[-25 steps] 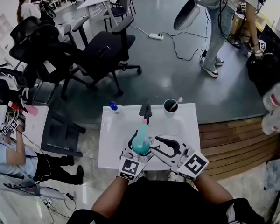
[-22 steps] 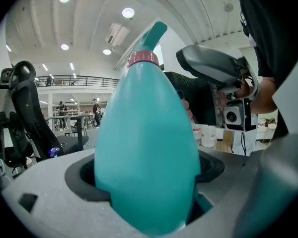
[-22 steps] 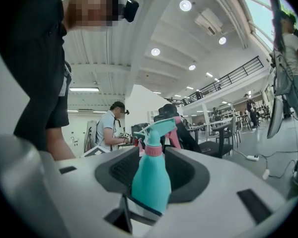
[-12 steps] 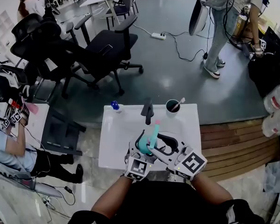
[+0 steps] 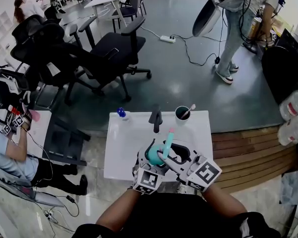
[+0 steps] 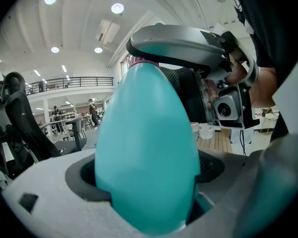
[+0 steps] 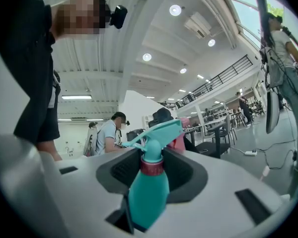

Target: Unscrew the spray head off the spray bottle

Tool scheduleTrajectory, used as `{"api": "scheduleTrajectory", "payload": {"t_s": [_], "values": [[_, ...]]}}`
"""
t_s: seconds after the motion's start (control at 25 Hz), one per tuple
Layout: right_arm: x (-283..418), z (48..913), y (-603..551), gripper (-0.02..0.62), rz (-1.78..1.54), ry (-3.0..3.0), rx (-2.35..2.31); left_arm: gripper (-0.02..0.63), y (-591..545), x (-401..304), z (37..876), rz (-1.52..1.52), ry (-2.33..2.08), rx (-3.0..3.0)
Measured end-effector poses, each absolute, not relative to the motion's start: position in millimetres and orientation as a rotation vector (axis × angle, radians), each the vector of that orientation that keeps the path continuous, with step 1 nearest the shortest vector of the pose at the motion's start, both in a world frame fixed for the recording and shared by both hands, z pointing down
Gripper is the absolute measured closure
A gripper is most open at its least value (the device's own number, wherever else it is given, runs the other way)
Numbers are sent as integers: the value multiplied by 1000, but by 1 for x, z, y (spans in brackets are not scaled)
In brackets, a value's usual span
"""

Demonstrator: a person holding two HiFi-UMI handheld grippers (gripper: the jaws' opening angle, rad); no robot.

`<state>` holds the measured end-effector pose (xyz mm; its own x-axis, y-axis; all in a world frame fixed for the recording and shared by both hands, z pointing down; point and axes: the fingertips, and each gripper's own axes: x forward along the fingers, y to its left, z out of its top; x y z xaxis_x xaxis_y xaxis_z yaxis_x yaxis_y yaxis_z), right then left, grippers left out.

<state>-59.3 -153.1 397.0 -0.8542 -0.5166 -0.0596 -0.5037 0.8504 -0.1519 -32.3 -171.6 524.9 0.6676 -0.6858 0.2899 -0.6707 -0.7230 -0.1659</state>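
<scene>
In the left gripper view the right tool (image 6: 181, 46) covers the spray bottle's (image 6: 146, 148) head.

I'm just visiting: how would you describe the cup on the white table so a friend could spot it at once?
Find the small white table beside the wooden floor strip. Three small things line its far edge: a blue-topped bottle, a black upright piece, and the dark cup at the right end. Only the cup has a white stick leaning out.
</scene>
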Motion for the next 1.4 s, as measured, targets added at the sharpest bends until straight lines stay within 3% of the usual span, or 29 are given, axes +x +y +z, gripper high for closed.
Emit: {"api": "scheduleTrajectory", "payload": {"t_s": [0.48,0.84,1.0,1.08,1.4], "values": [[-51,382,-139,460,-124,2912,-576,133,-157,-30,516,-501,897,-2886],[-51,365,-100,460,-93,3023,-51,138,-117,-7,488,-349,429,-2999],[-51,367,-113,454,-68,2995,-174,138,-140,-14,494,-406,642,-2939],[-48,368,-126,397,-92,2933,-310,138,-158,-22,499,-439,832,-2900],[-44,393,-159,394,-280,2854,-703,138,-186,-45,531,-628,1225,-2748]]}}
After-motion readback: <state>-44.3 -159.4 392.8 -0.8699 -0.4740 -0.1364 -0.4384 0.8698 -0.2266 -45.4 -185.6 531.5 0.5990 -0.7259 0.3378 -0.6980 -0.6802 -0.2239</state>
